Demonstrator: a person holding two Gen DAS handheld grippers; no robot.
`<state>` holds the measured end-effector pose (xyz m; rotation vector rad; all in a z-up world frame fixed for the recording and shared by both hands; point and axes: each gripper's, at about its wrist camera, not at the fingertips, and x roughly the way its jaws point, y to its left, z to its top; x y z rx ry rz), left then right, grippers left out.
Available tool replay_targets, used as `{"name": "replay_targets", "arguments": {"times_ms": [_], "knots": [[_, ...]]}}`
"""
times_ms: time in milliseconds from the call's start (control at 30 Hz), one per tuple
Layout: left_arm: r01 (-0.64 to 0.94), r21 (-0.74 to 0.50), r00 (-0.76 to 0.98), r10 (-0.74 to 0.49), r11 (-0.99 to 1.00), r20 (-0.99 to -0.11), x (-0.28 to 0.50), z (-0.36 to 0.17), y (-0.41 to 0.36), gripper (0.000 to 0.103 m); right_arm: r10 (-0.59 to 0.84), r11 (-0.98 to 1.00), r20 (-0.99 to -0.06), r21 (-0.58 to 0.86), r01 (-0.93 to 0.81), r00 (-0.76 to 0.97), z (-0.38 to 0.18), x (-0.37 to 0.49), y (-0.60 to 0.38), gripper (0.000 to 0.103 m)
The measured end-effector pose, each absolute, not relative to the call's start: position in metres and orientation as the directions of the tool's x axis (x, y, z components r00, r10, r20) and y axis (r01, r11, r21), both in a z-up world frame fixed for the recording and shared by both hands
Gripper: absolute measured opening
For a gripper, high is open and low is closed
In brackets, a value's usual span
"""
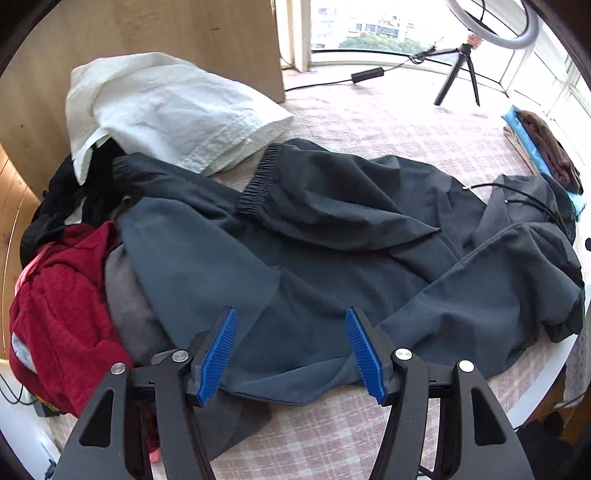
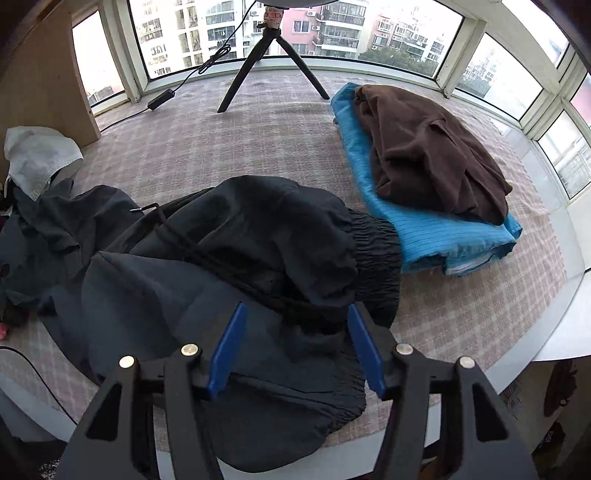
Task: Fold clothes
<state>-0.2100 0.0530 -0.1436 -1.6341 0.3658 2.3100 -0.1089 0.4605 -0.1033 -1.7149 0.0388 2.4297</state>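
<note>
A: Two items lie folded, stacked on the counter [image 2: 258,122]: a brown garment [image 2: 436,155] on top of a blue one [image 2: 436,236]. They sit just right of the dark trousers [image 1: 303,258], the blue one touching the waistband [image 2: 376,251].

B: Trousers, state?

A: One pair, spread loose and rumpled across the counter, legs crossing, one elastic cuff [image 1: 258,184] turned up mid-cloth, drawstring [image 2: 177,236] trailing over the waist end. Not folded as they lie.

B: Heap to the left of the trousers?

A: Unfolded, bunched. Counted by colour: one white piece [image 1: 166,107] at the back, one red knit [image 1: 62,317] at the front, one grey piece [image 1: 129,310] tucked between red and trousers, and black cloth [image 1: 81,192] under the white. Whether the black is one garment or several cannot be told.

B: Tongs?

A: Two sets. Left tongs [image 1: 291,350] stand apart, holding nothing, over the trousers' near hem. Right tongs [image 2: 297,349] also apart, empty, over the waist end.

B: Tally?

A: Folded: two. Left to fold, on my reading: the trousers and at least four pieces in the heap. A fair share of the job remains.

B: Other fixtures?

A: One tripod [image 2: 269,62] behind the trousers, by the window; one wooden panel [image 1: 166,29] behind the heap.
</note>
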Motion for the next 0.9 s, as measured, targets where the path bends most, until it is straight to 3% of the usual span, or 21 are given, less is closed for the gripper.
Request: {"name": "replay_targets", "arguments": {"times_ms": [133,333,667,733,767,900], "knots": [[-0.469,0.039,-0.282,0.108,-0.882,-0.953,-0.201,-0.158,0.082,0.059,0.16,-0.965,-0.949,-0.094,-0.244,-0.271,-0.133,-0.082,0.481,0.057],[-0.519,0.103,-0.227,0.021,-0.848,-0.974,-0.19,-0.191,0.086,0.059,-0.015,-0.883,-0.963,0.138,-0.449,-0.267,-0.164,-0.043,0.537,0.057],[-0.554,0.045,-0.184,0.069,-0.831,-0.981,-0.175,-0.204,0.082,0.059,-0.079,-0.922,-0.968,0.162,-0.351,-0.238,-0.194,-0.043,0.504,0.059],[-0.563,0.039,-0.182,0.078,-0.826,-0.98,-0.173,-0.207,0.085,0.059,-0.08,-0.934,-0.966,0.159,-0.32,-0.246,-0.192,-0.043,0.495,0.046],[-0.567,0.044,-0.18,0.072,-0.823,-0.981,-0.171,-0.21,0.087,0.059,-0.075,-0.939,-0.966,0.151,-0.309,-0.247,-0.189,-0.043,0.491,0.031],[-0.609,0.053,-0.189,0.08,-0.791,-0.979,-0.161,-0.214,0.094,0.056,-0.05,-0.943,-0.961,0.135,-0.304,-0.271,-0.173,-0.033,0.486,0.014]]}}
